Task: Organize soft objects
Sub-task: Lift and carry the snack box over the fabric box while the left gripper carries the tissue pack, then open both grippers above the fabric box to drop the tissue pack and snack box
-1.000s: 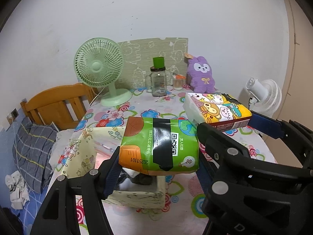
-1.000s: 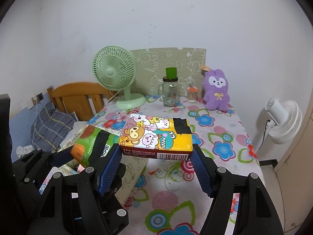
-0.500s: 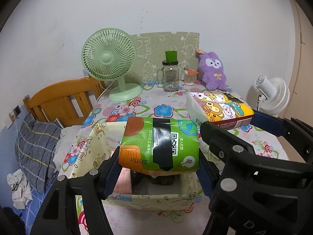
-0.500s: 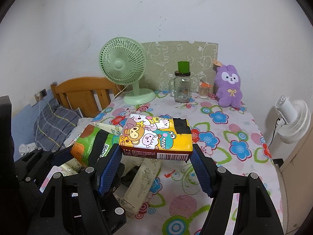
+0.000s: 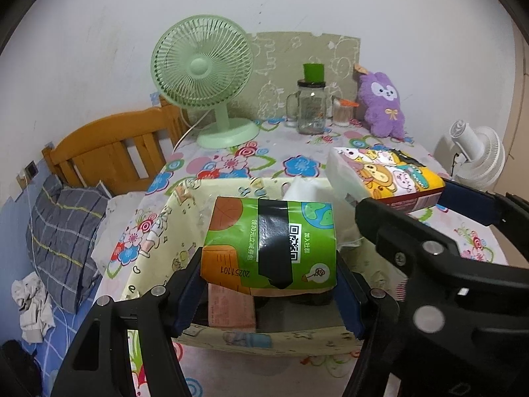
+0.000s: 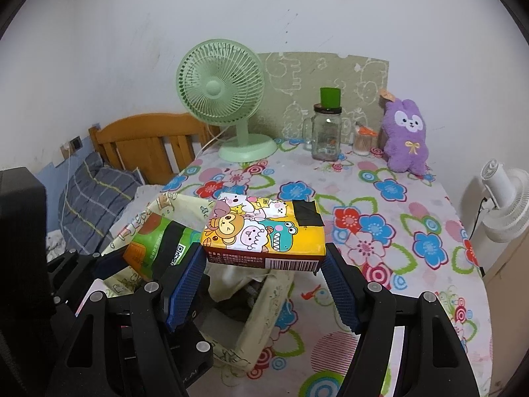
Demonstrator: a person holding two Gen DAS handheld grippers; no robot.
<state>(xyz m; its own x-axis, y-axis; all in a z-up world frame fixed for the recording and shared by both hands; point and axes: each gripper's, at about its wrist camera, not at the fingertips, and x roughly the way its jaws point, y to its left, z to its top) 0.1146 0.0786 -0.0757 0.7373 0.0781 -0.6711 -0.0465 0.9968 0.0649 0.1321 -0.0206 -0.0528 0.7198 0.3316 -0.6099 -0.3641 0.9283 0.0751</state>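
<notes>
The cloth bin (image 5: 155,231) is standing open at the near left of the surface (image 6: 413,218), with items already lying inside. The fan (image 6: 224,99), the jar (image 6: 325,132) and the plush rabbit (image 6: 406,135) are crowding the far edge; the flowered middle and right are staying free for passing.

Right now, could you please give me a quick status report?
Left gripper shut on green tissue pack, over fabric bin. Right gripper shut on cartoon tissue pack. Bin already part-filled.

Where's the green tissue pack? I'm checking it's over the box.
Green tissue pack sits between the left gripper fingers, above the fabric box.
</notes>
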